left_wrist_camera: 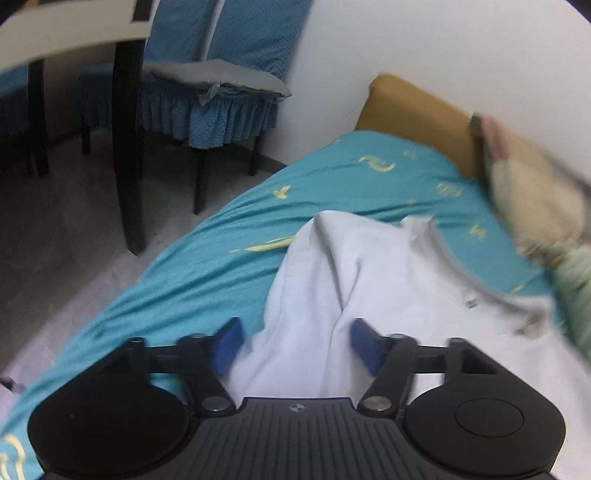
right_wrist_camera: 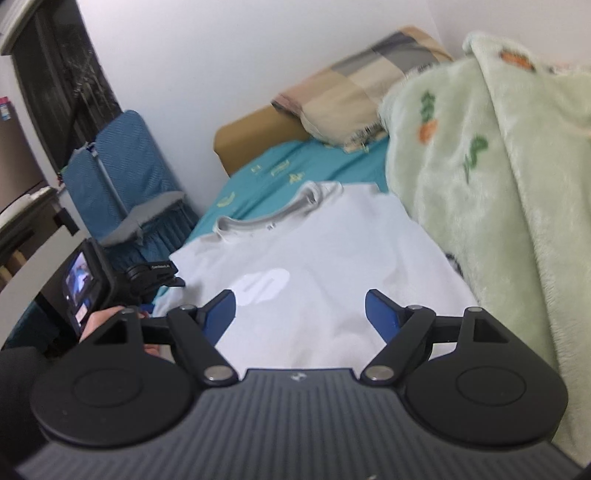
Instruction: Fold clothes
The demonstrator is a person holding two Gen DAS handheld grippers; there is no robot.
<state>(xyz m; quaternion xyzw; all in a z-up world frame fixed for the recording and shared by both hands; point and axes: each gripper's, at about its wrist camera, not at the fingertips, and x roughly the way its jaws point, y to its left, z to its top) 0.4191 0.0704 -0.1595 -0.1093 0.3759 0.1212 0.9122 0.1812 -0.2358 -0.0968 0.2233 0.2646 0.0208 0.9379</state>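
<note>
At the far left of the left wrist view, a pale table edge and dark table legs stand over the grey floor, with a chair in a blue cover and a grey cushion behind them, against the white wall. To the right of these runs the bed, spread with a teal sheet printed in yellow marks, its left edge falling toward the floor. A white T-shirt lies on the sheet toward the near edge, collar pointing to the mustard headboard, one side folded inward into a raised ridge. The left gripper hangs low over that ridge, its jaws partly apart with the cloth between the blue pads; whether the pads press on the fabric cannot be told.

In the right wrist view, a hand at the left holds the other tool with its camera screen, beside the bed's left edge. The shirt spreads flat across the middle, a faint pale print on its chest. The right gripper hovers above its lower part, jaws wide and holding nothing. A checked pillow rests by the headboard, and a pale green blanket is heaped along the right edge, touching the shirt's side.
</note>
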